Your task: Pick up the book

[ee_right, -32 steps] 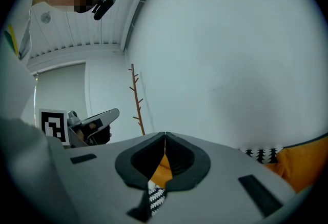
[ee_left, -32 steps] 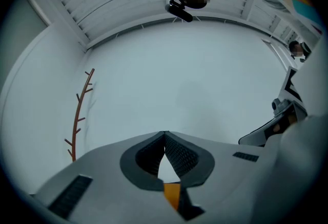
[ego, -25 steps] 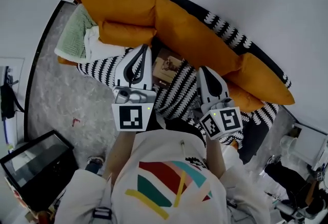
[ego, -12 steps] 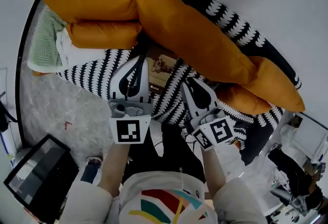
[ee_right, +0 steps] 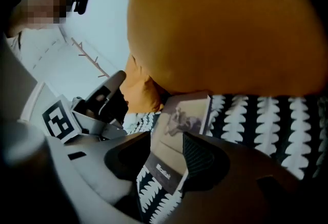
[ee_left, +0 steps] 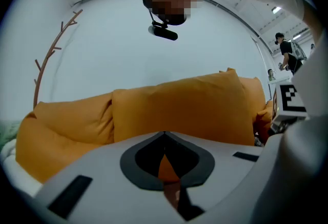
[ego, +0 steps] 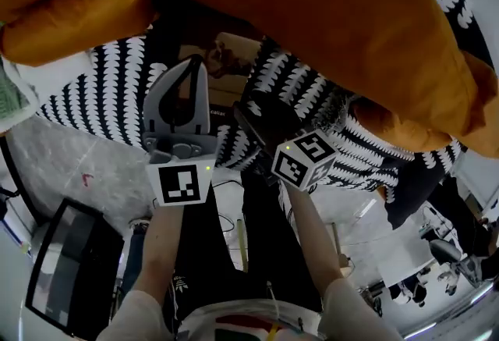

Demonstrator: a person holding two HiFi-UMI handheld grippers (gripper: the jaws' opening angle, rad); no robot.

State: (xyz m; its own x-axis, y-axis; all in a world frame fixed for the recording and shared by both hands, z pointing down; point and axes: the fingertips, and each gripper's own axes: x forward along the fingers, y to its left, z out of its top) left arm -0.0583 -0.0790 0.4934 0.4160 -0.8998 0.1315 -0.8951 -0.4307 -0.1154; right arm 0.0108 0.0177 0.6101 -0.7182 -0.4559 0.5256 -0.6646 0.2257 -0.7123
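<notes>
On the blanket [ego: 101,101], just before the cushions [ego: 327,19], the book [ego: 224,66] lies flat, cover up. Right gripper [ee_right: 165,152] tilts down toward its near edge, jaws opening, book framed between them but unpinched, apparently to straddle it. Left gripper [ee_left: 164,135], jaws together and empty, hangs alongside, seemingly spare.

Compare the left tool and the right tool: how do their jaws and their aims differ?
The left tool has its jaws together, with nothing between them; the right tool has its jaws opening, with the book between them. The left tool faces the orange cushions; the right tool faces the book on the black-and-white cover. Each carries a marker cube.
</notes>
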